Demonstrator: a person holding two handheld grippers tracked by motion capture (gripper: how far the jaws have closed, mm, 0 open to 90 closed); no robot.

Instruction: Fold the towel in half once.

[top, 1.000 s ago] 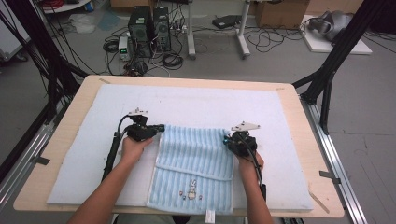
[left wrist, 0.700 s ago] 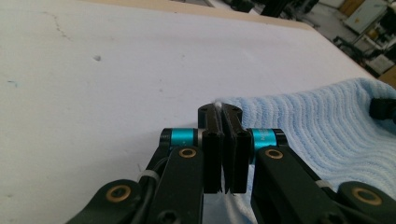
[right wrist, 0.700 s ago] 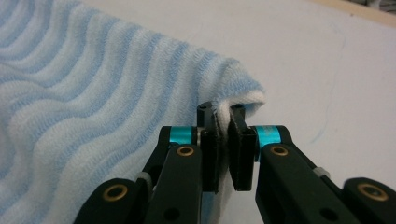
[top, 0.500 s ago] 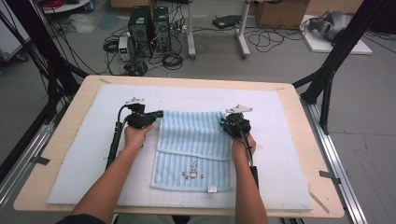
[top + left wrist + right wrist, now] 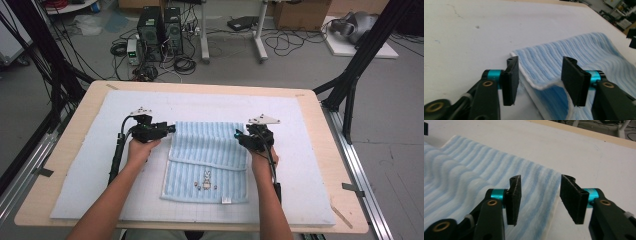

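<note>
A light blue striped towel (image 5: 207, 155) lies flat on the white mat (image 5: 75, 185), with a small rabbit picture near its front edge. My left gripper (image 5: 170, 129) is at the towel's far left corner. Its jaws have just been opening and stand open. In the left gripper view the towel's (image 5: 579, 47) raised corner edge lies loose between the left gripper's (image 5: 540, 67) pads. My right gripper (image 5: 239, 137) is at the far right corner, and its jaws have also just been opening. In the right gripper view the towel's (image 5: 474, 177) edge lies flat under the open right gripper (image 5: 540, 185).
The mat covers most of a wooden table (image 5: 320, 107). Black frame posts (image 5: 350, 85) stand at the table's far corners. Computer towers (image 5: 160, 22) and cables sit on the floor beyond the far edge.
Both hands pulled the towel away from the person and laid it flat. Both grippers, shut on the far corners before, now stand open and the corners lie loose.
</note>
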